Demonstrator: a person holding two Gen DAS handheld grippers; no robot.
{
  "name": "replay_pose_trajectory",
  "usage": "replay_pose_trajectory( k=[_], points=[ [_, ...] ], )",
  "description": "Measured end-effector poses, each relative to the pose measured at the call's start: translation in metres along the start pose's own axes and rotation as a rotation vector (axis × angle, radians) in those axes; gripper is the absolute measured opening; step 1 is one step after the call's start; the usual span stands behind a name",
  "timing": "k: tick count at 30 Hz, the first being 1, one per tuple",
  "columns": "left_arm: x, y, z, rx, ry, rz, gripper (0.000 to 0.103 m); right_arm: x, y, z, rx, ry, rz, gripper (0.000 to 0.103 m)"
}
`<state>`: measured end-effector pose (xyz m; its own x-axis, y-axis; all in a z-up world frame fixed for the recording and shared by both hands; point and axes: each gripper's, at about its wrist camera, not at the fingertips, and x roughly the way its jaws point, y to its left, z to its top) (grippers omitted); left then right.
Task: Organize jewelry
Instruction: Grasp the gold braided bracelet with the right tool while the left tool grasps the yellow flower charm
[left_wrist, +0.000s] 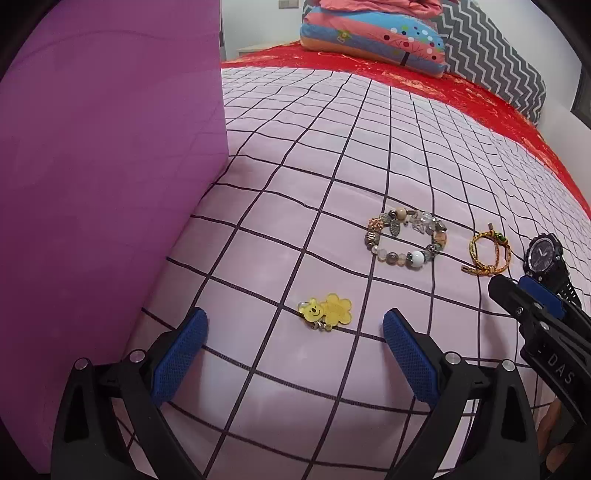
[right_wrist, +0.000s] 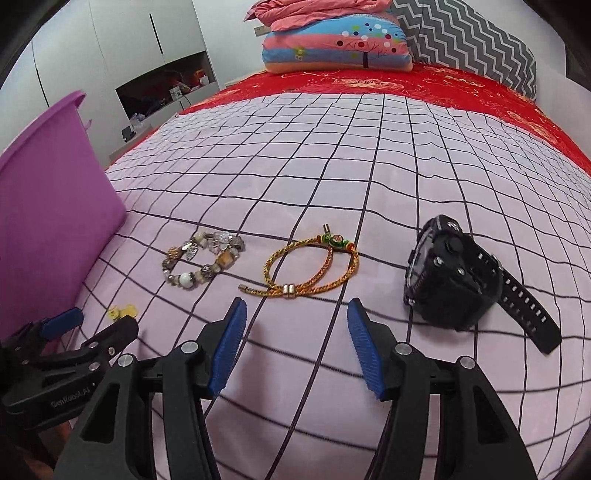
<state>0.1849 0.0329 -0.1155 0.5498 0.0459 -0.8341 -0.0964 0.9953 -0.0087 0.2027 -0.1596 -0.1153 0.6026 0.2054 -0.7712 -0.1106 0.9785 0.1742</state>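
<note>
— On the pink checked bedspread (right_wrist: 369, 155) lie a yellow plastic bear charm (left_wrist: 325, 312), beaded bracelet (left_wrist: 406, 240), gold cord bracelet (right_wrist: 310, 267), black watch (right_wrist: 454, 280).
— Laid out for sorting, likely into that purple bin (right_wrist: 55, 221). Left gripper (left_wrist: 293, 354) spread, framing the charm; right gripper (right_wrist: 293, 347) spread too.

Right gripper (left_wrist: 532, 295) is covering pt of the black watch (left_wrist: 545, 258) strap at right, and purple bin (left_wrist: 110, 184) is running off left edge, inside hidden.
</note>
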Motion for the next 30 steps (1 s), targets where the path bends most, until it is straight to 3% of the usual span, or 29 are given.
replay_pose_trajectory(
  k=[17, 19, 22, 25, 26, 28, 30],
  points=[
    [0.017, -0.015, 0.007, 0.030, -0.016, 0.039, 0.092, 0.027, 0.006, 0.015, -0.087, 0.044, -0.087, 0.055],
    [0.017, -0.016, 0.006, 0.030, -0.018, 0.028, 0.087, 0.029, 0.008, 0.016, -0.104, 0.047, -0.092, 0.055],
    [0.014, -0.018, 0.004, 0.035, -0.029, 0.020, 0.071, 0.030, 0.012, 0.015, -0.125, 0.050, -0.087, 0.048],
    [0.010, -0.023, 0.002, 0.060, -0.033, -0.008, 0.041, 0.030, 0.017, 0.015, -0.151, 0.056, -0.066, 0.025],
    [0.009, -0.026, 0.002, 0.075, -0.031, -0.024, 0.026, 0.030, 0.019, 0.014, -0.153, 0.059, -0.059, 0.016],
    [0.008, -0.027, 0.003, 0.077, -0.020, -0.045, 0.025, 0.029, 0.020, 0.015, -0.142, 0.062, -0.032, 0.008],
    [0.007, -0.024, 0.004, 0.062, -0.008, -0.076, 0.024, 0.027, 0.020, 0.014, -0.123, 0.059, -0.017, 0.007]
  ],
)
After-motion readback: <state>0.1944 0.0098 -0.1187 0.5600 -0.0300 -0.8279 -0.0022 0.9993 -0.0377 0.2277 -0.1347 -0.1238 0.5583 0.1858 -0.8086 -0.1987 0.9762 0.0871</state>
